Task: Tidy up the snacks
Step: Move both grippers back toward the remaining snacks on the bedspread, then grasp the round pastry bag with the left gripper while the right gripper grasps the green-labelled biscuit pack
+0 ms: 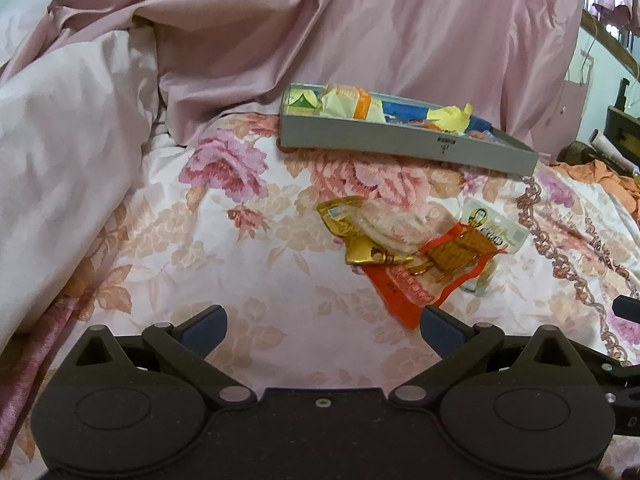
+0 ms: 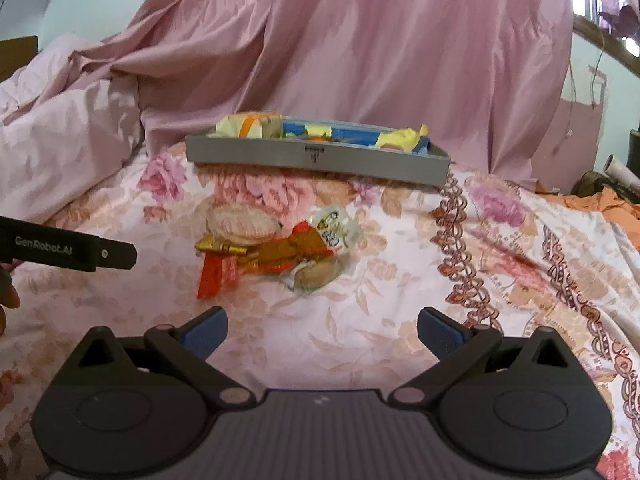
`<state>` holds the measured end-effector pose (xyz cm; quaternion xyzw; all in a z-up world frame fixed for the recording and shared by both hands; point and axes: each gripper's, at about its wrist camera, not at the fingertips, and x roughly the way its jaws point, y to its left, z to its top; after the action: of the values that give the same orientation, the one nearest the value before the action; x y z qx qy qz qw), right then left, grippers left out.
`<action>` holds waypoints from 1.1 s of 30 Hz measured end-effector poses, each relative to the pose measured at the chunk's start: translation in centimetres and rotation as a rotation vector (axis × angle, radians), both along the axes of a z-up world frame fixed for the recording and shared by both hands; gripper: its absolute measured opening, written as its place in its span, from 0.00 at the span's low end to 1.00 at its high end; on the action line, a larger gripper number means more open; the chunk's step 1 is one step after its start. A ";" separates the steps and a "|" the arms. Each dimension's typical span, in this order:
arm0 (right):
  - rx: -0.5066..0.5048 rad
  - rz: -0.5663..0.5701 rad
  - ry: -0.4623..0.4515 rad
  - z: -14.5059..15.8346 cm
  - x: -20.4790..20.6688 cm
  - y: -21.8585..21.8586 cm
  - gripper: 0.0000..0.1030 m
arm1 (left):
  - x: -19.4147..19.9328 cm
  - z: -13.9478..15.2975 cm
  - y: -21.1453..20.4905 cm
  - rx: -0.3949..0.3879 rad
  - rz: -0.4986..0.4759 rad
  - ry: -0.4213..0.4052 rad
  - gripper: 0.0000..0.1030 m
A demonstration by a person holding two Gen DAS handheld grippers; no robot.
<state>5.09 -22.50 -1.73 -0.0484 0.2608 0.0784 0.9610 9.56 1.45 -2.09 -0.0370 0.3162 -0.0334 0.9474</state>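
A small heap of snack packets lies on the flowered bedspread: a gold-and-clear biscuit pack [image 1: 368, 226] [image 2: 242, 222], a red-orange packet [image 1: 436, 268] [image 2: 276, 258] and a clear pack with a white label [image 1: 494, 228] [image 2: 336, 228]. Behind them stands a grey tray [image 1: 400, 142] [image 2: 312, 156] holding yellow, orange and blue packets. My left gripper [image 1: 322, 326] is open, just short of the heap, with the red packet's corner near its right finger. My right gripper [image 2: 322, 328] is open and empty, nearer than the heap. The left gripper's black finger [image 2: 68, 248] shows at the right wrist view's left edge.
Pink satin curtain [image 2: 360, 52] hangs behind the tray, and a bunched pale quilt [image 1: 60, 140] rises on the left. Orange cloth [image 2: 612, 204] and clutter lie at the far right. A person's fingertip [image 2: 8, 292] shows at the left edge.
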 end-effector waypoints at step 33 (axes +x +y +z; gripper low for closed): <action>-0.137 0.253 0.109 -4.5 12.6 -1.7 1.00 | 11.8 -0.5 -5.1 0.142 -0.396 -0.029 0.99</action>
<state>17.69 -24.18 -6.20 -0.1420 0.3092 0.1832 0.9223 21.40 -3.67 -2.62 0.0933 0.3054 -0.1970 0.9269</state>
